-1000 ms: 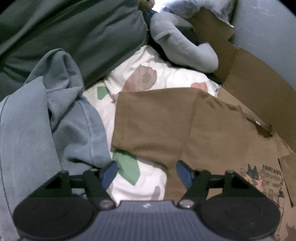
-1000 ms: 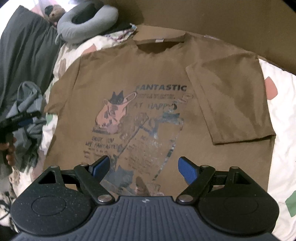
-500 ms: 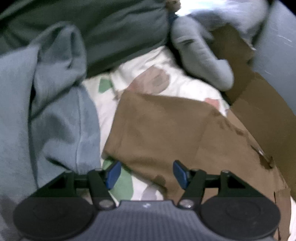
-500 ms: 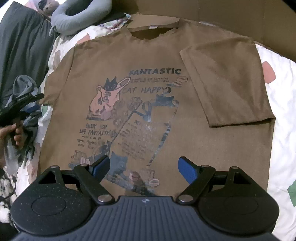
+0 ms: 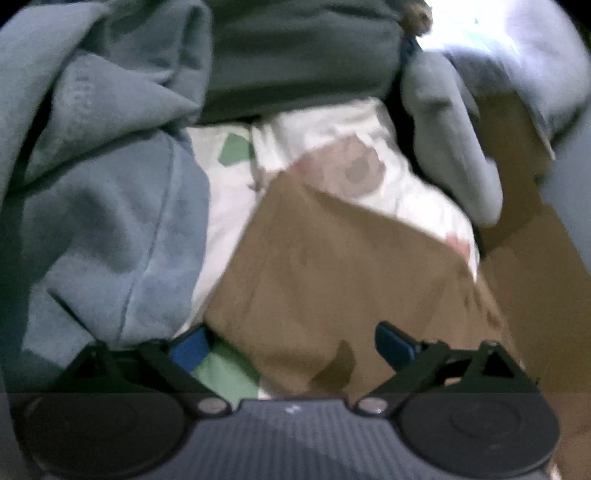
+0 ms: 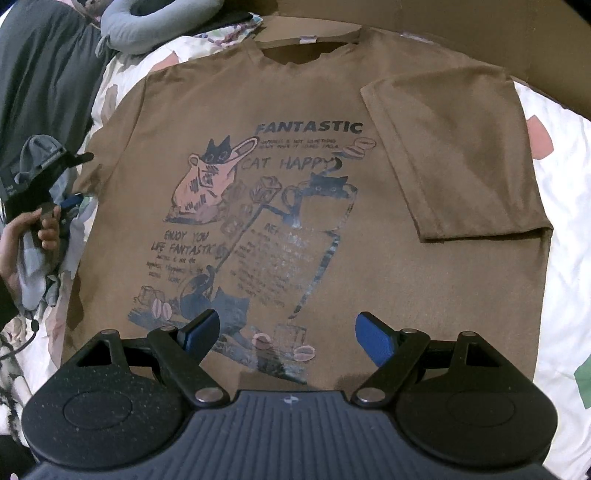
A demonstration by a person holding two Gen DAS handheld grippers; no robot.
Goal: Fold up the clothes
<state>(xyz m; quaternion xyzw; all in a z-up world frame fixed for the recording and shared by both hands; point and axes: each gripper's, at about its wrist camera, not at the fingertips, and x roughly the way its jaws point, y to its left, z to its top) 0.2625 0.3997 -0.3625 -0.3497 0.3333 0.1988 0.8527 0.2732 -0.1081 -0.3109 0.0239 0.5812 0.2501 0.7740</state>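
Sleeve (image 5: 332, 266) between opening left tongs (image 5: 291, 345); untouched.

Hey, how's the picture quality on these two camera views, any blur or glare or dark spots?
Left wrist view: smeared by blur, so the brown shirt and blue garment have soft edges, and a blown-out bright patch sits top right. Right wrist view: sharp, the shirt's print is readable; lighting is dim, with fisheye bending at the edges and dark corners.
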